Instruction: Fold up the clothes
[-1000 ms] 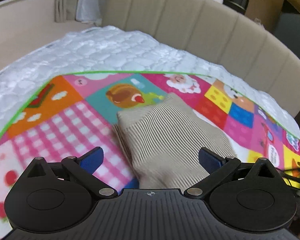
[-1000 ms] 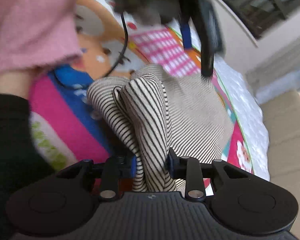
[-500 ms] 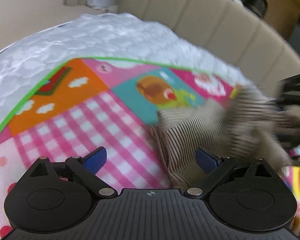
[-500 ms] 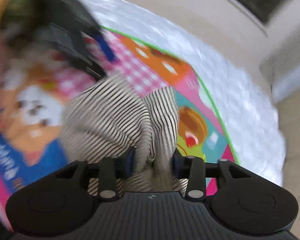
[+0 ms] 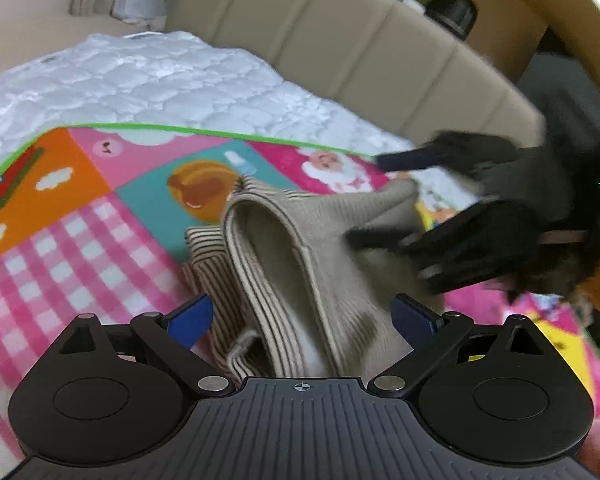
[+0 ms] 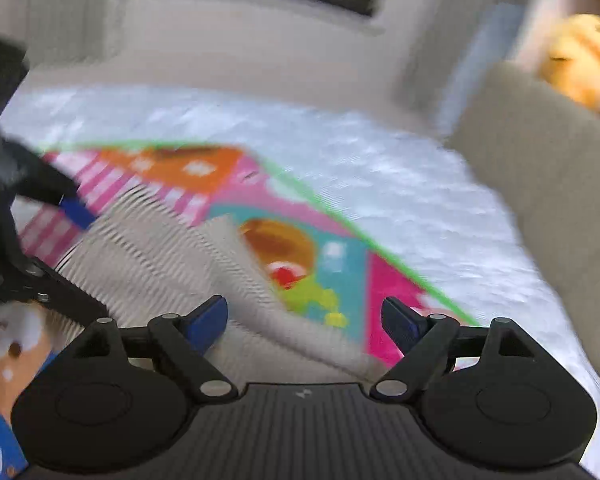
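A bright play mat (image 5: 80,216) covers the bed; the striped garment (image 5: 300,264) lies bunched, half-folded. Both hand-held grippers, left (image 5: 302,316) and right (image 6: 304,320), stand spread, holding nothing; flattening seems next.

Left gripper (image 5: 302,316): jaws spread wide, blue fingertips (image 5: 190,318) well apart, nothing pinched between them; it points forward and slightly downward. Right gripper (image 6: 303,320): jaws likewise spread wide, blue fingertips (image 6: 208,320) apart and gripping nothing. In the left wrist view the right gripper (image 5: 384,200) enters from the right edge, blurred, its two black fingers splayed open one above the other. In the right wrist view the left gripper (image 6: 74,212) appears at the left edge, blurred, one blue fingertip visible.
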### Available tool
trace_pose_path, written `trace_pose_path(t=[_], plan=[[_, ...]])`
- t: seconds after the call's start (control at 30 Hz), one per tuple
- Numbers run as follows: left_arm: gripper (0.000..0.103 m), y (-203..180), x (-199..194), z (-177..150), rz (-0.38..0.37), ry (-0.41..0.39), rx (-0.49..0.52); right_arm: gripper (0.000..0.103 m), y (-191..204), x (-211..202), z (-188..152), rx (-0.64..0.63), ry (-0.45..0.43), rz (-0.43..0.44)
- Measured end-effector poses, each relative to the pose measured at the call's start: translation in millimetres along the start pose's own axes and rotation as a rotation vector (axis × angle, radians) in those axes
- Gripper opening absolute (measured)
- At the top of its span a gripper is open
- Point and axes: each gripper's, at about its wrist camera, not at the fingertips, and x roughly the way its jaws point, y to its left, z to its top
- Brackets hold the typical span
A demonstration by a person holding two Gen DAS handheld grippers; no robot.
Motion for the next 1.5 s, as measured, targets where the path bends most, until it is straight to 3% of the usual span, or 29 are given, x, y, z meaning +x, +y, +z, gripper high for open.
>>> trace_pose_path(t=[0.07, 0.1, 0.17, 0.4, 0.57, 0.77, 0.9, 1.03, 1.2, 1.33, 1.4, 1.5], plan=[[0.088, 2.1, 1.7, 0.2, 0.026, 0.003, -0.014, 0.080, -5.2, -9.7, -7.9, 0.042, -0.029, -0.035], [0.088, 3.9, 1.6, 0.5, 0.028, 0.002, -0.026, 0.069, -8.4, -10.6, -12.4, 0.061, -0.027, -0.055], [0.088, 6.8, 1.1, 1.0, 0.029, -0.001, -0.049, 0.057, -13.9, -7.6, -16.9, 0.084, 0.004, -0.068], [0.089, 12.0, 2.3, 0.8, 0.054, -0.004, -0.048, 0.056, -8.0, 41.3, -35.2, 0.147, 0.093, -0.107], [0.090, 17.6, 6.1, 0.4, 0.058, -0.005, -0.047, 0.056, -6.2, 49.2, -40.8, 0.196, 0.084, -0.124], [0.092, 19.7, 10.4, -2.4, 0.069, -0.002, -0.039, 0.063, -19.0, 41.9, -45.3, 0.301, 0.080, -0.107], [0.093, 19.7, 7.1, -3.1, 0.080, -0.013, -0.029, 0.068, -16.1, 13.8, -39.9, 0.333, -0.009, -0.145], [0.083, 18.4, -15.4, 3.7, 0.079, -0.104, -0.034, 0.082, -9.1, -22.5, -44.8, 0.432, -0.115, -0.135], [0.078, -16.4, -38.8, 14.7, 0.010, -0.220, 0.100, 0.082, -0.3, -7.8, -65.7, 0.511, -0.075, -0.119], [0.078, -42.0, -24.5, 16.4, -0.050, -0.178, 0.219, 0.090, 0.0, 11.9, -78.7, 0.557, -0.040, -0.124], [0.078, -49.1, -6.6, 18.3, -0.035, -0.135, 0.250, 0.096, -3.0, 19.5, -79.3, 0.546, -0.023, -0.129], [0.076, -50.7, 25.2, 25.3, 0.021, -0.067, 0.278, 0.097, -7.5, 21.5, -80.3, 0.552, -0.014, -0.115]])
